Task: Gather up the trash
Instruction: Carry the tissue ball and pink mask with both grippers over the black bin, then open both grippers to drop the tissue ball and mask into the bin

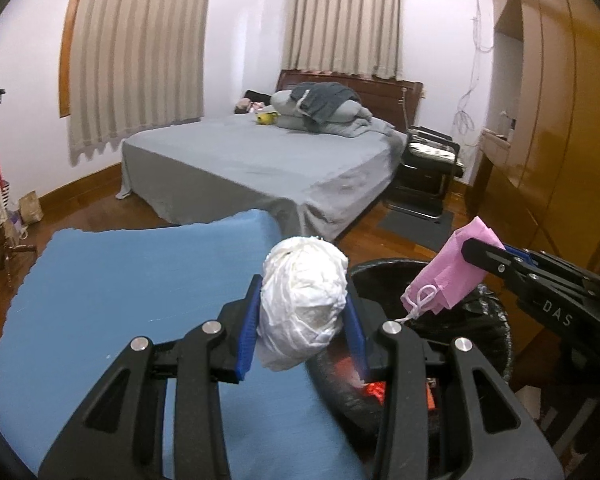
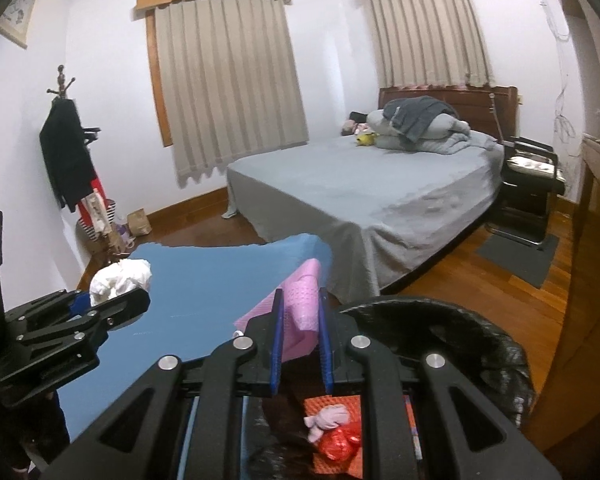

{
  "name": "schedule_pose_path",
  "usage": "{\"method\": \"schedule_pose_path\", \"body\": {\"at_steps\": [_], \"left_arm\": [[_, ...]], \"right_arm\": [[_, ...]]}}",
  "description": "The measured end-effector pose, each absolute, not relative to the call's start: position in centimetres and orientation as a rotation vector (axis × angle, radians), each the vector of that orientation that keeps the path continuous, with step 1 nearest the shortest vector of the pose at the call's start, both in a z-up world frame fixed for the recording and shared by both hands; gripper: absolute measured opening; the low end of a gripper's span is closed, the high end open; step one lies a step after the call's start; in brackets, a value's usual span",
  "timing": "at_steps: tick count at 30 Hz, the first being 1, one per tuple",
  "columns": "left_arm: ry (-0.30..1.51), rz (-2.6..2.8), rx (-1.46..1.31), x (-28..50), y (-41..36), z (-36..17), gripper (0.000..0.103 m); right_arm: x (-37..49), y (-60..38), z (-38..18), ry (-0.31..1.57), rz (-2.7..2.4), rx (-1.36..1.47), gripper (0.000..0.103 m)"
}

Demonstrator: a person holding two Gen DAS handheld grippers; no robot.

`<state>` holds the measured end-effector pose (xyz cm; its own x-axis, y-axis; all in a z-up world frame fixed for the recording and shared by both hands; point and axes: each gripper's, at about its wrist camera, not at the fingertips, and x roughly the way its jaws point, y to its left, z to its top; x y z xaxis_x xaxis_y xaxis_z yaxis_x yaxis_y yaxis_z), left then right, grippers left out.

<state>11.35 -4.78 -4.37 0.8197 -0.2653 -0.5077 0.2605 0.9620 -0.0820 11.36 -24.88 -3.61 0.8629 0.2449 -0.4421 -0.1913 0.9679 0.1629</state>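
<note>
My left gripper [image 1: 302,312] is shut on a crumpled white paper ball [image 1: 302,308] and holds it above the right edge of the blue table [image 1: 140,280], beside the bin. My right gripper [image 2: 300,320] is shut on a pink face mask [image 2: 300,304] over the rim of the black-lined trash bin [image 2: 460,320]. The mask [image 1: 456,276] with its white ear loop hangs over the bin [image 1: 484,320] in the left wrist view. Red and pink trash [image 2: 336,436] lies inside the bin. The left gripper and white ball [image 2: 120,276] show at the left of the right wrist view.
A bed with a grey sheet [image 1: 260,160] stands behind the table. A black chair [image 1: 428,168] sits right of the bed. A wooden wardrobe [image 1: 560,100] lines the right side. A coat rack [image 2: 68,152] stands by the left wall.
</note>
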Motion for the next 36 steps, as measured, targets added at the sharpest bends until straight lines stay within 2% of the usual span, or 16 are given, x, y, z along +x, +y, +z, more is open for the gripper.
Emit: {"method": "schedule_pose_path", "body": {"at_steps": [18,36], "left_arm": [[0.56,-0.426,0.01,13.3,-10.8,-6.1,0.037],[0.631,-0.553,0.039,16.7,-16.7,-11.1,0.037]], "right_arm": [[10.0,-30.8,-4.5,0.49,0.081,0.123,0.015],[11.1,-34.9,-9.5,0.598,-0.025,0.158,0.015]]}}
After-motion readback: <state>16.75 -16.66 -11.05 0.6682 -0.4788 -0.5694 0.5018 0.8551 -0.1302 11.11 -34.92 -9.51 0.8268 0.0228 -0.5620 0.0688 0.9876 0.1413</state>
